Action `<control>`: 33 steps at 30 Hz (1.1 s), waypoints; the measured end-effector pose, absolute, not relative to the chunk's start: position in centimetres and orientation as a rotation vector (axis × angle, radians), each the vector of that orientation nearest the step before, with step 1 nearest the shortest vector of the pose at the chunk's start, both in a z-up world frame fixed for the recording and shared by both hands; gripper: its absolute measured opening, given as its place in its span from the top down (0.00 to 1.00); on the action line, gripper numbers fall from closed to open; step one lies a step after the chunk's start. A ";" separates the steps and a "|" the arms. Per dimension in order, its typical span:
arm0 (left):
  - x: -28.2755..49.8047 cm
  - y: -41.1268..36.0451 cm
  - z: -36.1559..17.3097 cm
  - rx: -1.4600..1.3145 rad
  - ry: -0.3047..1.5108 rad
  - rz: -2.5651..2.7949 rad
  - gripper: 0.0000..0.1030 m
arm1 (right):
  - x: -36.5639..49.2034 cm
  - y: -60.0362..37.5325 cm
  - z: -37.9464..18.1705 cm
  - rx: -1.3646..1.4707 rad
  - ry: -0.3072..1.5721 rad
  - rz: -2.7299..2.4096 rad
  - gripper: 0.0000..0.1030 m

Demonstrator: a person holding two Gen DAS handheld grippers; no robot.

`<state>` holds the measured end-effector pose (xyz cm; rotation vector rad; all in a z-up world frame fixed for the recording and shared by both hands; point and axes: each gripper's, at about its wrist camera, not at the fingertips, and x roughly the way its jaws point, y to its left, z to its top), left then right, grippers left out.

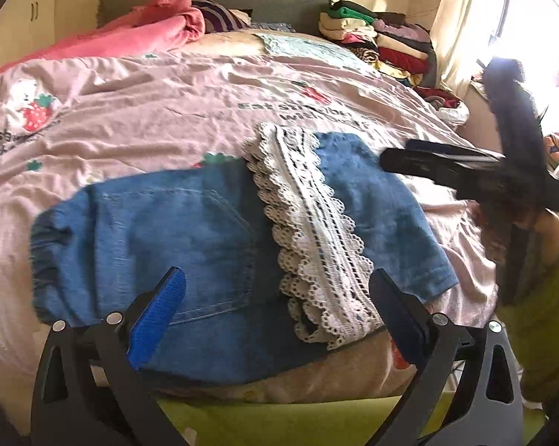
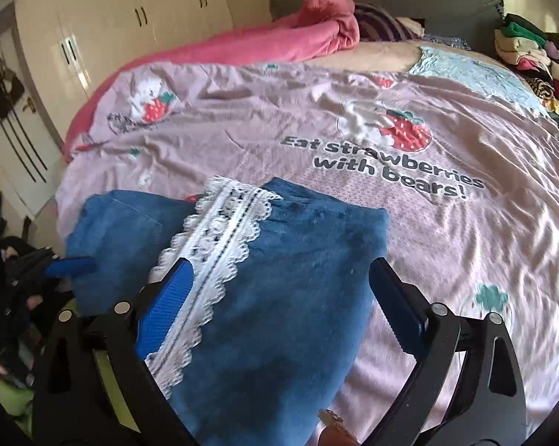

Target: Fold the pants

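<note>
Pants point(image 1: 160, 238) lie folded over on the bed point(image 1: 167, 119), lace hem uppermost. Left tongs point(image 1: 275, 316) and right tongs point(image 2: 279, 297) released, empty. Final fold possibly outstanding.

The pants point(image 1: 175, 230) are matt blue denim cloth edged with white openwork lace trim point(image 1: 316, 230), lying on a bed point(image 1: 167, 111) spread in smooth, faintly sheened pink cloth, below glossy cream wardrobe doors point(image 2: 130, 18) at upper left.

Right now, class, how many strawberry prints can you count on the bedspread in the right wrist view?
3: one by the bear near the wardrobe side, one above the lettering, one small near the far edge. Others may hide under the jeans.
</note>
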<state>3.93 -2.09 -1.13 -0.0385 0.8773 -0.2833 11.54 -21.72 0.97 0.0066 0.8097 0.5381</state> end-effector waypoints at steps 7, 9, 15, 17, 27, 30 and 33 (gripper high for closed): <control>3.3 -0.9 0.5 -0.041 0.845 -0.238 0.04 | 9.1 -23.1 2.6 0.034 0.766 0.517 0.10; 3.1 -0.5 0.9 -0.044 0.831 -0.228 0.04 | 8.8 -23.5 3.0 0.034 0.756 0.508 0.09; 2.1 1.0 2.1 -0.063 0.799 -0.190 0.04 | 8.2 -23.6 4.3 0.031 0.730 0.510 0.09; 1.9 1.7 2.4 -0.065 0.792 -0.171 0.04 | 8.1 -23.2 4.8 0.022 0.719 0.519 0.09; 1.0 6.1 3.0 -0.122 0.769 -0.087 0.04 | 7.5 -19.8 7.2 -0.038 0.675 0.589 0.09; 0.6 8.0 2.9 -0.144 0.773 -0.045 0.04 | 7.6 -18.5 7.6 -0.055 0.670 0.613 0.09; 0.2 9.5 2.7 -0.158 0.775 -0.011 0.04 | 7.8 -17.1 7.9 -0.067 0.665 0.634 0.09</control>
